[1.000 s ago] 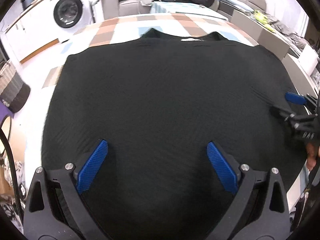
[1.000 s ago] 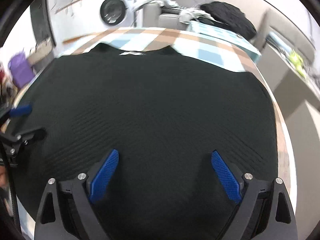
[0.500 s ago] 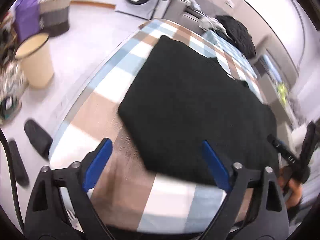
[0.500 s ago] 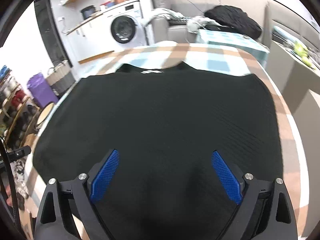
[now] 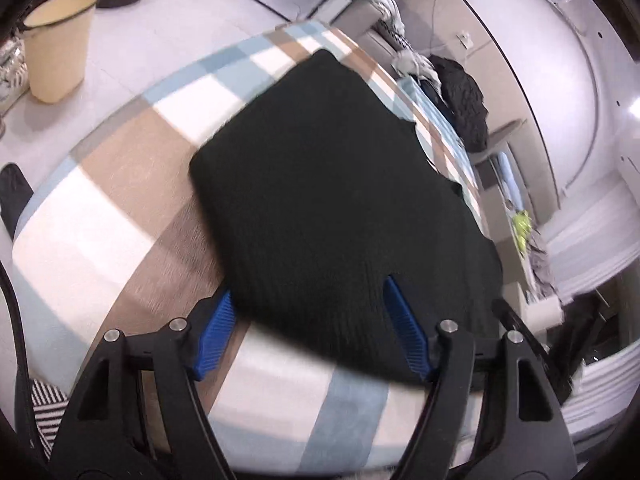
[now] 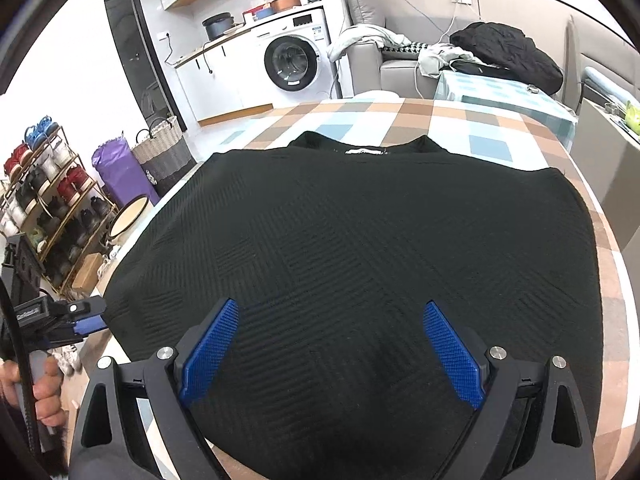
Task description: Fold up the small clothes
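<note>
Black top (image 6: 360,248) flat on checked tablecloth (image 6: 452,120). Left gripper (image 5: 312,320) closing around near-left corner — pads not yet pressing. Right gripper (image 6: 332,344) released, hovering over near hem.

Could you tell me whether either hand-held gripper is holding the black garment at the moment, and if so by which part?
Nothing is gripped yet. The left hand-held gripper is closing around the black garment's near corner; the right hand-held gripper hangs open above it.

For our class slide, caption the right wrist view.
Black top lies flat on the checked table, right claw open above its hem.
</note>
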